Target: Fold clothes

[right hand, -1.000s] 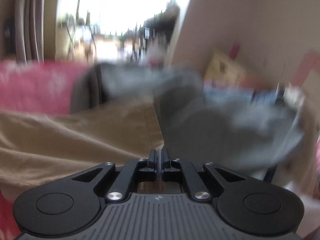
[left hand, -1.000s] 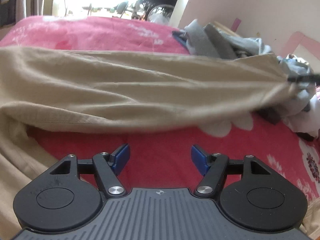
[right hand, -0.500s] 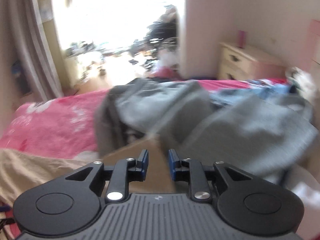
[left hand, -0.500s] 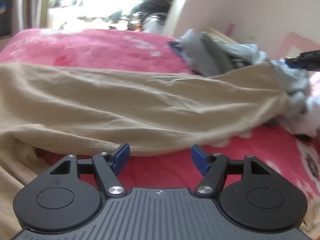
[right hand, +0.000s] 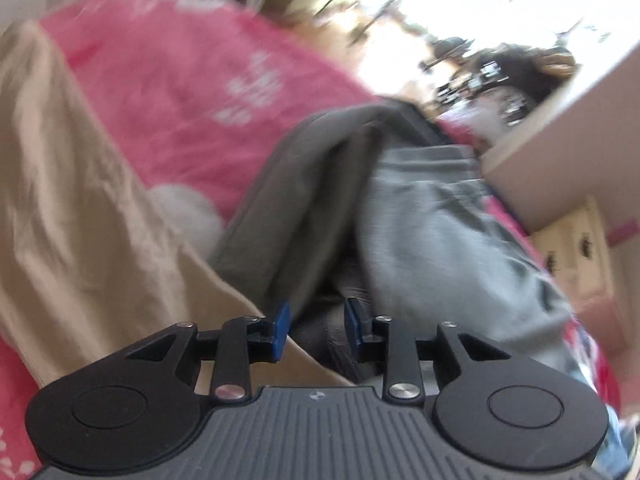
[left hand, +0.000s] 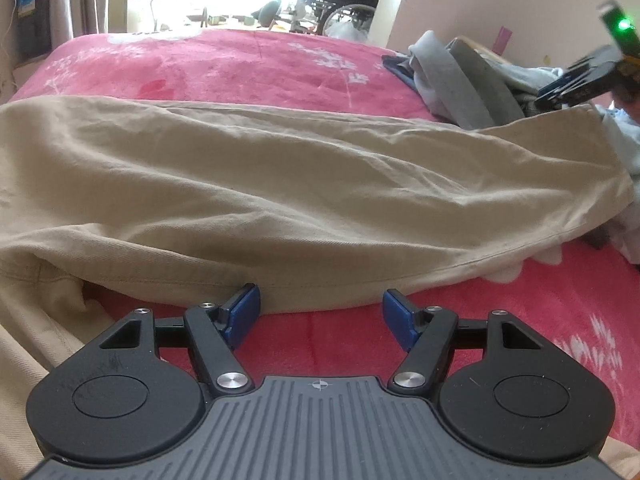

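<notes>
Across the pink floral blanket (left hand: 248, 64) the khaki trousers (left hand: 304, 184) lie stretched left to right, their right end touching the heap of grey clothes (right hand: 432, 220). The left gripper (left hand: 320, 314) hovers just short of the near hem, jaws wide apart and empty. The right gripper (right hand: 316, 326) is opening over the heap, nothing pinched between its pads. To fold cleanly, I'd pinch one layer at the near hem, take a matching edge at the right, and lift evenly, clear of the grey pile.

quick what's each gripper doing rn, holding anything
left gripper: open, holding nothing.
right gripper: jaws opening, nothing gripped.
</notes>
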